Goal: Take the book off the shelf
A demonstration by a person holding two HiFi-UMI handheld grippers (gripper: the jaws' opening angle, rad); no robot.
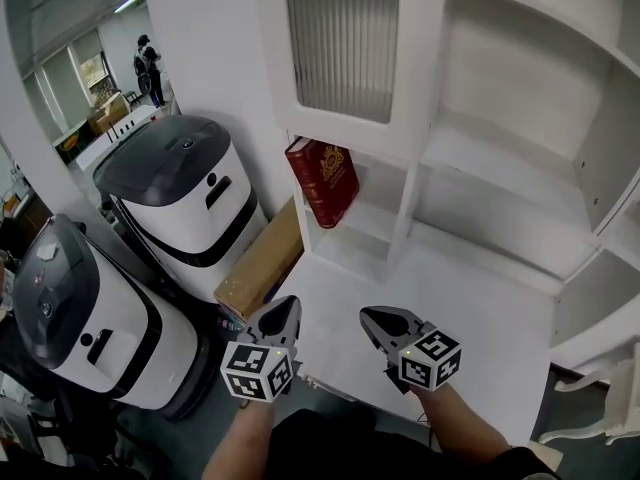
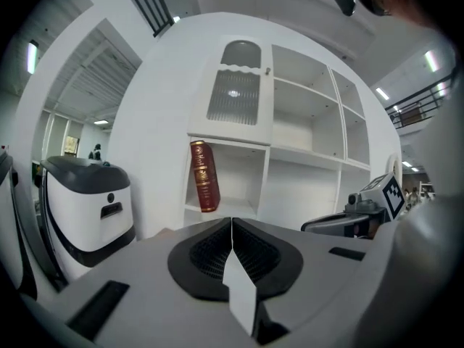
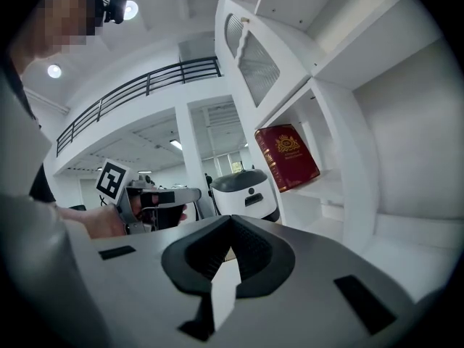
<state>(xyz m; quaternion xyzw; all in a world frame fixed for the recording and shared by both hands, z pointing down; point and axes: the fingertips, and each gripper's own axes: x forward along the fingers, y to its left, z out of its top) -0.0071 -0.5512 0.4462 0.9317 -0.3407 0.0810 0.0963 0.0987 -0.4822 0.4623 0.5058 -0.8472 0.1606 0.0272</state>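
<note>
A dark red book with gold print leans in the lower left compartment of the white shelf unit; it shows too as the book in the left gripper view and the book in the right gripper view. My left gripper is shut and empty, held low in front of the shelf, well short of the book. Beside it my right gripper is also shut with nothing in it. Both point toward the shelf.
Two white and grey robot-like machines stand left of the shelf, with a brown cardboard box wedged between them and the shelf's side. A ribbed glass cabinet door hangs above the book. A person stands far off.
</note>
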